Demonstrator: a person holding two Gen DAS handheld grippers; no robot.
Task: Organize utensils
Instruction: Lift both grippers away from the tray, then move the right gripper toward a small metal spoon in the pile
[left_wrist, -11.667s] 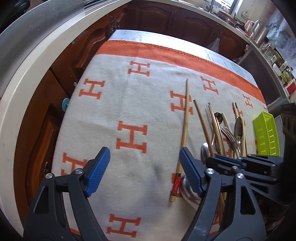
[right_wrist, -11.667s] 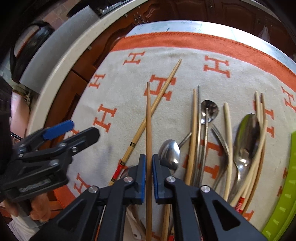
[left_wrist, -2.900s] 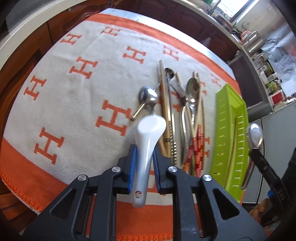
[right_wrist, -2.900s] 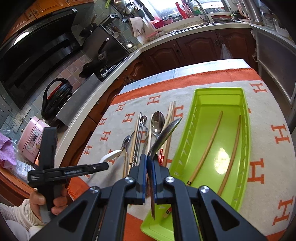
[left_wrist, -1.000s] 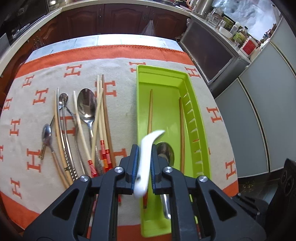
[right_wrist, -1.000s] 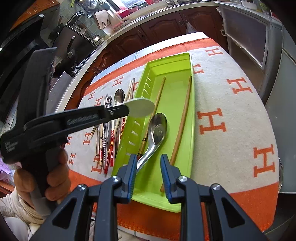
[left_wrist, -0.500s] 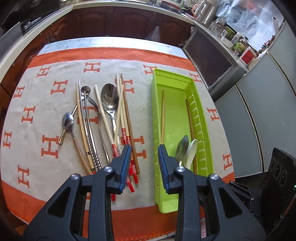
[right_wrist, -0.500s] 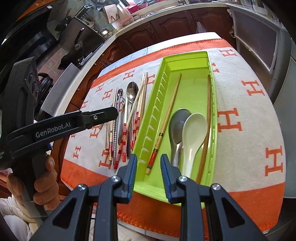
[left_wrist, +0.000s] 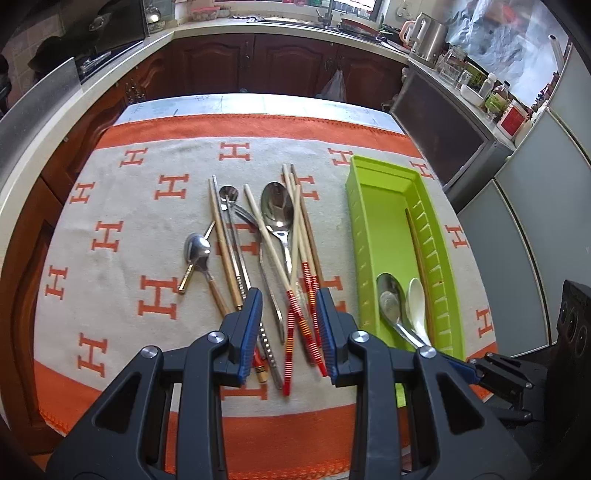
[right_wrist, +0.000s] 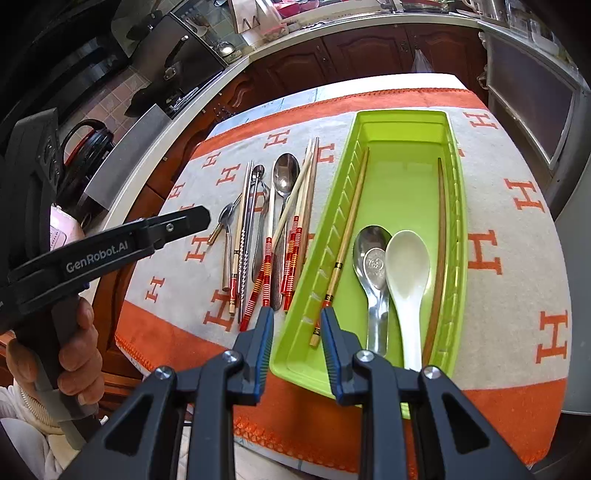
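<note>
now left tool (left_wrist: 288, 314) agape, over chopsticks (left_wrist: 295, 258)

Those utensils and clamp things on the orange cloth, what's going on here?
A person holds two handheld grippers and sorts cutlery into a green tray. It holds two chopsticks, a metal spoon and a white spoon. The left gripper and right gripper are open and empty; more utensils wait on the cloth.

Glossy green plastic tray (right_wrist: 400, 129), shiny metal spoons (left_wrist: 277, 210)

White spoon (right_wrist: 408, 266) beside steel spoon (right_wrist: 373, 258) in green tray (right_wrist: 402, 122), chopsticks (left_wrist: 295, 258) outside
</note>
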